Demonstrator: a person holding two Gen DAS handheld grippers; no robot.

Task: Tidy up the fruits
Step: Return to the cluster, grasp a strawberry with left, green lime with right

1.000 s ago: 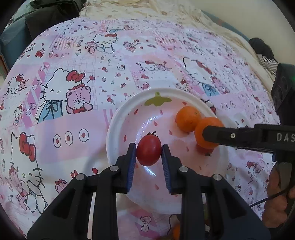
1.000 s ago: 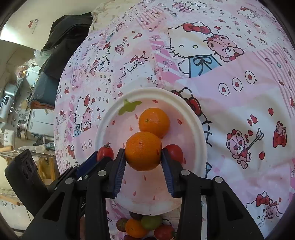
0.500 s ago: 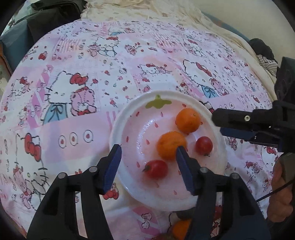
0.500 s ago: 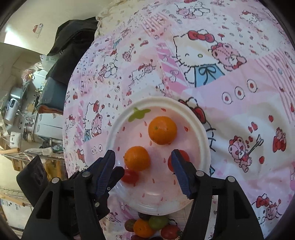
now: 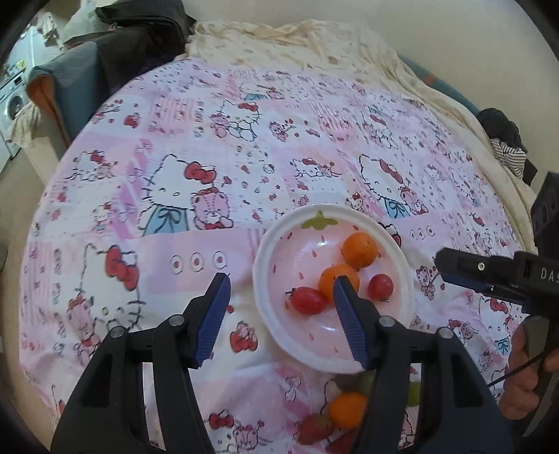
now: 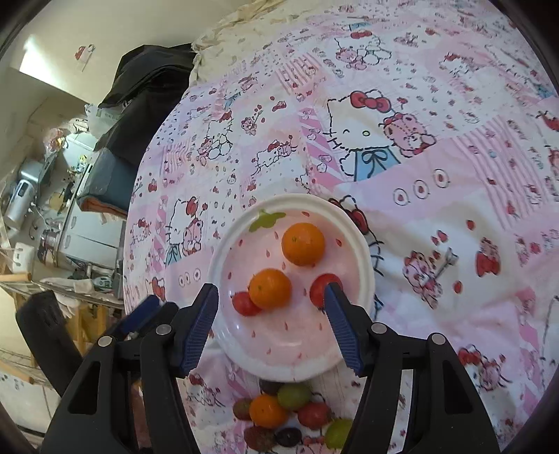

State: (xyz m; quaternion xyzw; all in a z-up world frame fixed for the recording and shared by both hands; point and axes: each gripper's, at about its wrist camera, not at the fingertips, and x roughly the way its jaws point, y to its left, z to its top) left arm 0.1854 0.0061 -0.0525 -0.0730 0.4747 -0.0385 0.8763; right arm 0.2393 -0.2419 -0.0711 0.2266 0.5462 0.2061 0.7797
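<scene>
A white and pink strawberry plate lies on the Hello Kitty bedsheet. It holds two oranges and two red tomatoes. My left gripper is open and empty, raised above the plate's left edge. My right gripper is open and empty above the plate; it also shows in the left wrist view at the right. A pile of loose fruit lies in front of the plate: an orange, green grapes, red tomatoes, a strawberry.
Dark clothes and a cream blanket lie at the far edge of the bed. A striped garment sits at the right edge. Household clutter and shelves stand beyond the bed's left side.
Both grippers opened and let go: the left released a tomato, the right an orange, both now on the plate. Both grippers have pulled back and up from the plate.
</scene>
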